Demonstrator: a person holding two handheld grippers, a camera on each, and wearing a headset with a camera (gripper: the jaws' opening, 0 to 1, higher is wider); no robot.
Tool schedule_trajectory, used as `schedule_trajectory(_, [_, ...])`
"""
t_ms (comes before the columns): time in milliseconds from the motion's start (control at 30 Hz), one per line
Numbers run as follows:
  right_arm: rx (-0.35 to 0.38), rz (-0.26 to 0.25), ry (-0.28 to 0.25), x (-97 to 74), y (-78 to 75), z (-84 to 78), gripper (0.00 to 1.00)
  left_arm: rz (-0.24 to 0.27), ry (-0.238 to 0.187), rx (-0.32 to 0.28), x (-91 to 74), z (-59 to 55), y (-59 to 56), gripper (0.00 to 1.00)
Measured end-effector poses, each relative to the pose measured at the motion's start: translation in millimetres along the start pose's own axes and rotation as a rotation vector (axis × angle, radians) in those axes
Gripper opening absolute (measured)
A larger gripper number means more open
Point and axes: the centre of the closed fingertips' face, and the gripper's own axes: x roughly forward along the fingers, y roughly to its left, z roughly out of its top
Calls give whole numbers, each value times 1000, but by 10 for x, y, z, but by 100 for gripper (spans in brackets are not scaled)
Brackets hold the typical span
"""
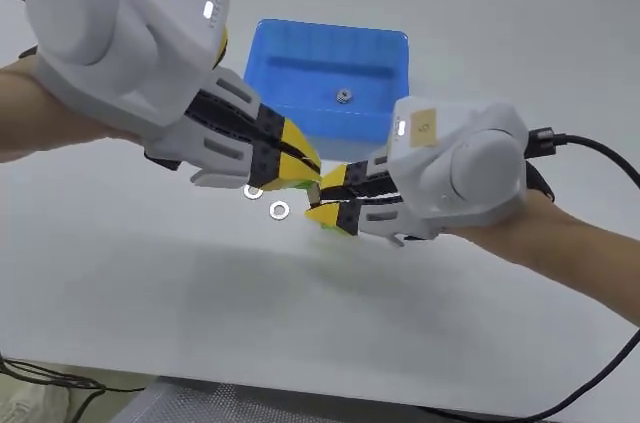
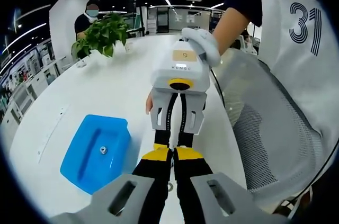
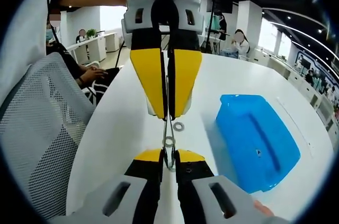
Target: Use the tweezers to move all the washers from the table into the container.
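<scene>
One washer (image 1: 343,96) lying in container (image 1: 290,43); two washers (image 1: 280,209) waiting at tabletop (image 1: 150,293) middle. My left gripper (image 3: 168,115), right gripper (image 3: 169,164) both pinching tweezers (image 3: 170,154), jaws narrow.

The head view looks steeply down from close above the white bench (image 1: 150,283), over the left gripper (image 1: 305,171) and right gripper (image 1: 322,201), to the blue container (image 1: 300,73) beyond. The two gripper views sit low over the bench and face each other tip to tip, very near. All three share the container, and the right gripper view looks straight along the tweezers (image 3: 168,152).
</scene>
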Motion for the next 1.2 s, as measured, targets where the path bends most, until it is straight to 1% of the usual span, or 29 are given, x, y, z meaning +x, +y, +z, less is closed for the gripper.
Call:
schedule_trajectory(67, [-10, -2, 11, -7, 5, -5, 10, -7, 9, 8, -2, -1, -10, 6])
schedule_trajectory(167, [-6, -2, 2, -42, 6, 35, 10, -12, 6, 3, -40, 38, -4, 6])
schedule_trajectory(233, [-8, 1, -9, -89, -1, 106, 10, -15, 2, 7, -98, 99, 5, 6])
schedule_trajectory(333, [-30, 3, -19, -153, -25, 209, 10, -19, -6, 22, -178, 185, 21, 6])
schedule_trajectory(367, [-39, -5, -26, -184, -56, 251, 10, -12, -11, 32, -210, 225, 41, 6])
schedule_trajectory(400, [-38, -6, -28, -196, -66, 264, 10, -8, -14, 37, -228, 220, 61, 6])
schedule_trajectory(433, [-41, -7, -33, -232, -94, 308, 10, -4, -20, 43, -263, 254, 86, 6])
schedule_trajectory(500, [-68, -20, -37, -291, -158, 384, 10, 5, -26, 54, -297, 301, 117, 6])
schedule_trajectory(567, [-86, -28, -41, -346, -220, 463, 10, 17, -38, 71, -363, 403, 171, 6])
schedule_trajectory(600, [-92, -30, -43, -367, -245, 491, 10, 21, -40, 78, -386, 434, 192, 6])
schedule_trajectory(700, [-118, -48, -53, -445, -367, 614, 10, 44, -45, 126, -455, 547, 282, 6])
schedule_trajectory(733, [-126, -50, -54, -459, -393, 638, 10, 42, -45, 125, -471, 564, 318, 6])
schedule_trajectory(767, [-137, -57, -54, -474, -438, 670, 10, 50, -43, 140, -485, 579, 357, 6])
schedule_trajectory(833, [-147, -59, -53, -484, -486, 704, 10, 51, -40, 148, -520, 615, 419, 6])
schedule_trajectory(867, [-159, -68, -51, -489, -536, 726, 10, 52, -36, 159, -541, 642, 444, 6])
schedule_trajectory(1000, [-170, -85, -55, -483, -693, 774, 10, 57, -28, 180, -555, 660, 562, 6])
schedule_trajectory(1033, [-170, -87, -56, -478, -712, 773, 10, 58, -27, 182, -555, 651, 613, 6])
schedule_trajectory(1067, [-165, -93, -56, -463, -772, 767, 10, 59, -25, 183, -552, 643, 646, 6])
schedule_trajectory(1200, [-161, -120, -55, -414, -937, 736, 10, 66, -25, 186, -519, 618, 798, 6])
